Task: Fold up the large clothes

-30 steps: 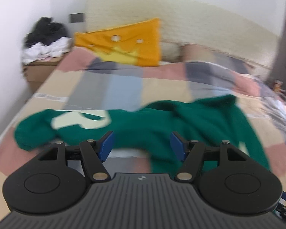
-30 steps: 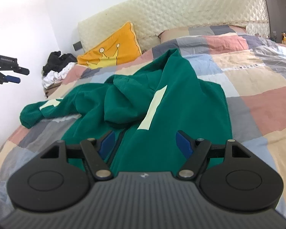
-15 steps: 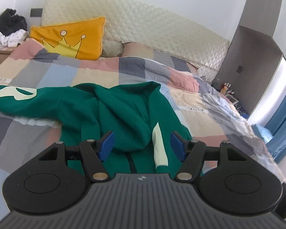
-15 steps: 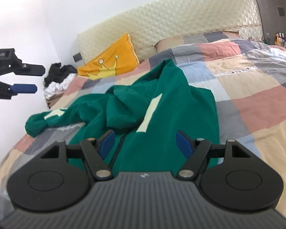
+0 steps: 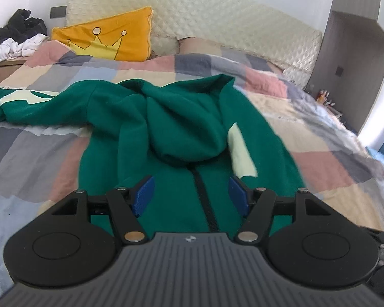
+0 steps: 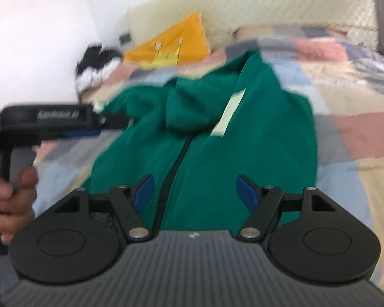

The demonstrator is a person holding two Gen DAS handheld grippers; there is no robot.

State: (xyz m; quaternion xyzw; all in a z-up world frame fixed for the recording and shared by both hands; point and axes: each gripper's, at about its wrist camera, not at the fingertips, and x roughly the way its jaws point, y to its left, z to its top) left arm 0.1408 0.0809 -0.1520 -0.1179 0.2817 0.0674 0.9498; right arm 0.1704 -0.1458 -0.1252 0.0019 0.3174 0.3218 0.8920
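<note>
A large green zip hoodie (image 5: 181, 128) with pale patches lies front up on the checked quilt, hood flopped over its chest and one sleeve stretched to the left. My left gripper (image 5: 192, 194) hovers open over the lower zip, nothing between its blue pads. The right wrist view is blurred. There the hoodie (image 6: 256, 138) fills the middle, and my right gripper (image 6: 194, 192) hangs open above its hem beside the zip. The left gripper (image 6: 107, 125) comes in from the left over the quilt, held by a hand (image 6: 10, 199).
The checked quilt (image 5: 320, 138) covers the whole bed. An orange crown cushion (image 5: 107, 38) leans on the padded headboard (image 5: 217, 23). A pile of black and white clothes (image 5: 18, 35) sits on a bedside unit at far left. A grey cabinet (image 5: 353, 71) stands on the right.
The left gripper swung from the sleeve side and came down over the hoodie's front, closer to the right gripper. The right gripper shifted slightly and its view turned blurry. Both stayed open.
</note>
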